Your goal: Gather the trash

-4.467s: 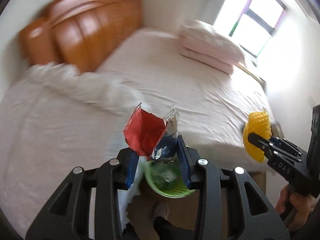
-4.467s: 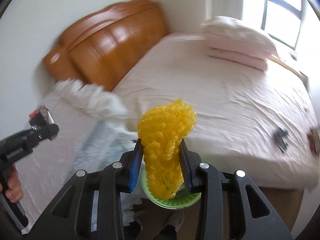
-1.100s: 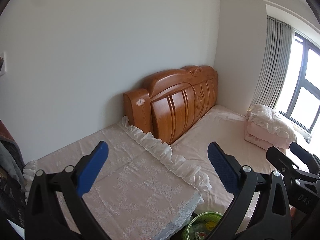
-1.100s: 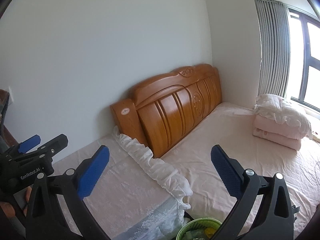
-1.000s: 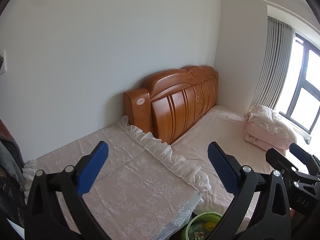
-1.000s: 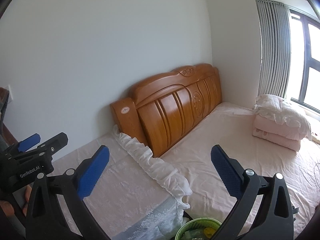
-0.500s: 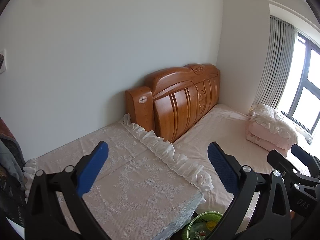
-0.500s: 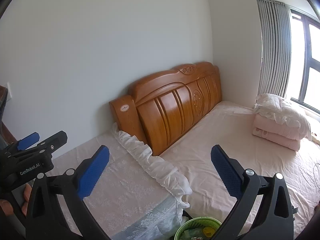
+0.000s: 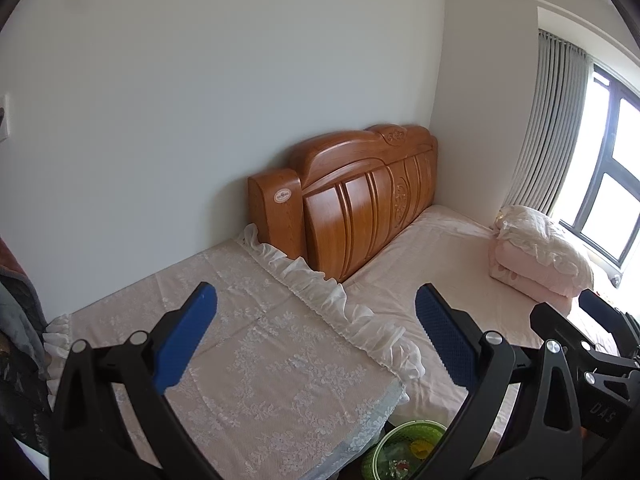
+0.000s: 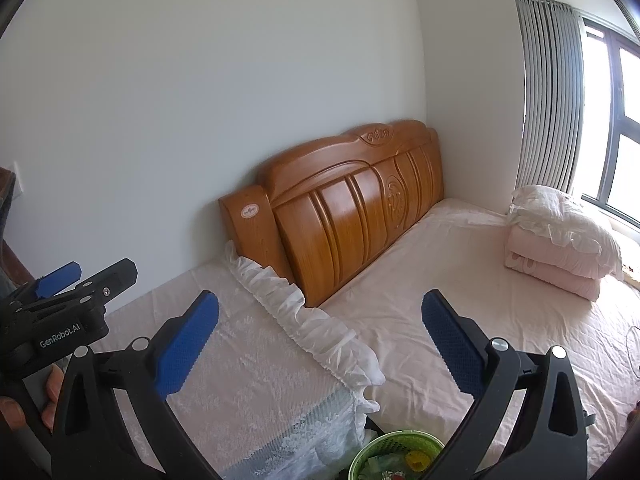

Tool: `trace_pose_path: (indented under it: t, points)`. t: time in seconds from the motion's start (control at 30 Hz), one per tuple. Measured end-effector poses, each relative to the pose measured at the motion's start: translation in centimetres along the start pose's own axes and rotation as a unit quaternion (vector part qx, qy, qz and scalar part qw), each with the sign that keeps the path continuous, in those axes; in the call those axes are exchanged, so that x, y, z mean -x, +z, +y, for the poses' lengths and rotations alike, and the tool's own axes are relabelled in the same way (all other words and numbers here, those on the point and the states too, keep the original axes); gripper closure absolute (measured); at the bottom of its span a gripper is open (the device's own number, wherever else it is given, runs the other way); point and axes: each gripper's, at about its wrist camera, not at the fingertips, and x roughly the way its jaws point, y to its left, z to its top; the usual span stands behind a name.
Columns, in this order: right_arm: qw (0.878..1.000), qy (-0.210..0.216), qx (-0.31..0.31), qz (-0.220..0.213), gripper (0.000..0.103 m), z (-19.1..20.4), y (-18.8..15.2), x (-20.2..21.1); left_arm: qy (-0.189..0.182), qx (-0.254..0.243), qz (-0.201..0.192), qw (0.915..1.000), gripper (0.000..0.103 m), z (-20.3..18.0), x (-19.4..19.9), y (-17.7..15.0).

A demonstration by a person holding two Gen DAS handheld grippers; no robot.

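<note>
I hold both the left gripper (image 9: 316,336) and right gripper (image 10: 320,344) spread wide and empty above the green basket (image 10: 394,454), which holds scraps; next I judge I should scan the bed (image 10: 460,280) for trash.

A round green mesh bin (image 10: 394,450) stands upright on the floor, holding mixed trash (image 10: 416,460).
</note>
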Motion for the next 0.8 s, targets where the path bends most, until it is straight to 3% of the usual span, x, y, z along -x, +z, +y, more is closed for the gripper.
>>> trace_pose_path:
  t: [0.8]
  points:
    - [1.000,-0.003,0.001,0.016,0.002,0.5,-0.7,-0.7,-0.009,0.016,0.013,0.9997,0.008,1.1,-1.2,-0.4]
